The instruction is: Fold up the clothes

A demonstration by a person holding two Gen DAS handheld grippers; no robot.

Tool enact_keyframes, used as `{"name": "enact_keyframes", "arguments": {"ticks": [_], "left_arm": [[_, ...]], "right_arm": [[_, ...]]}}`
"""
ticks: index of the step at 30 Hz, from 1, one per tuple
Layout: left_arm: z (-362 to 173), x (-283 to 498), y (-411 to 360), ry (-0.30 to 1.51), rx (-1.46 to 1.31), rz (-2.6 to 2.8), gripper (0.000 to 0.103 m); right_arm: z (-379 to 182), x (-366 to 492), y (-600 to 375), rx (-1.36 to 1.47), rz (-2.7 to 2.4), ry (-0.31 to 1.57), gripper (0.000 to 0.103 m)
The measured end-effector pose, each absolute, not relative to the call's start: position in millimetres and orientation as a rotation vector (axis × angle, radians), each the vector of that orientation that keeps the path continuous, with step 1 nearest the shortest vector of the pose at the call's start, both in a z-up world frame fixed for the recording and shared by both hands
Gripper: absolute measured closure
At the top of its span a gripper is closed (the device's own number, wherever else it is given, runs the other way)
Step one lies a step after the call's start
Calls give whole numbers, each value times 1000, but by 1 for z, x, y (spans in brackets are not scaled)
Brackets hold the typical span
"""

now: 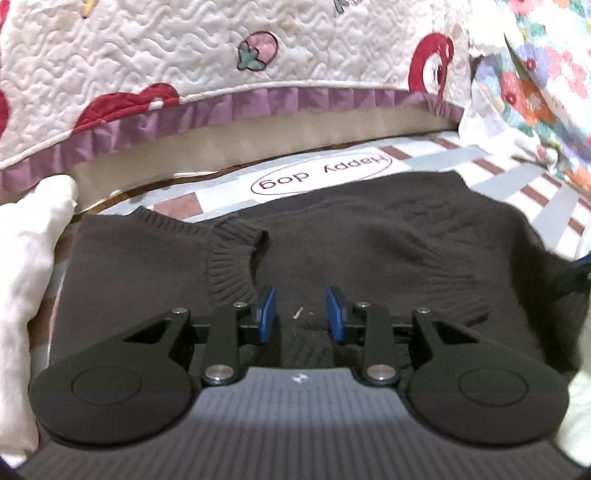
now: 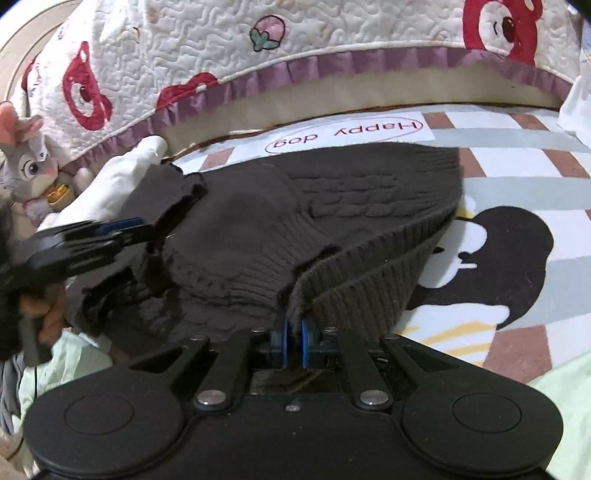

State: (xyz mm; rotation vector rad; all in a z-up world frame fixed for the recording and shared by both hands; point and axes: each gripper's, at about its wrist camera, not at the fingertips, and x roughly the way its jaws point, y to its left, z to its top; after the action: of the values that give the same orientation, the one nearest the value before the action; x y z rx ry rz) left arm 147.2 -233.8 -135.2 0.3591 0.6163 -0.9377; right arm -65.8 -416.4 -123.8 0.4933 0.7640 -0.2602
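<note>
Brown knit is pinched at the ribbed hem between the nearly closed blue pads of the right gripper (image 2: 294,334), so the sweater (image 2: 295,221) lifts there in a ridge while the rest lies on the checked blanket (image 2: 517,155). To my eye, that thin bite could slip out and drop the fold crooked. Beside the collar, the left gripper (image 1: 300,314) stands partly open with nothing between its pads. Beyond lies the quilted cover (image 2: 332,29).
</note>
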Motion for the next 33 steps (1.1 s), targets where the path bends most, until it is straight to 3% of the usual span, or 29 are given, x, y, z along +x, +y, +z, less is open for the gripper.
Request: {"name": "enact_keyframes", "arguments": {"ticks": [4, 8, 10, 25, 30, 33], "left_arm": [[-157, 157, -242, 684, 375, -946, 77], [-166, 158, -235, 694, 296, -972, 98], [-167, 159, -234, 703, 274, -967, 100], [-134, 130, -197, 753, 118, -973, 103], [-133, 88, -188, 846, 121, -1129, 103], [-144, 68, -197, 1002, 192, -1230, 97]], "right_arm": [[-126, -80, -427, 526, -282, 746, 93], [-129, -83, -436, 547, -316, 741, 92], [-131, -84, -439, 555, -327, 740, 92], [-131, -80, -440, 544, -351, 744, 92], [-128, -76, -439, 532, -343, 742, 92], [-126, -77, -437, 536, -341, 738, 92]]}}
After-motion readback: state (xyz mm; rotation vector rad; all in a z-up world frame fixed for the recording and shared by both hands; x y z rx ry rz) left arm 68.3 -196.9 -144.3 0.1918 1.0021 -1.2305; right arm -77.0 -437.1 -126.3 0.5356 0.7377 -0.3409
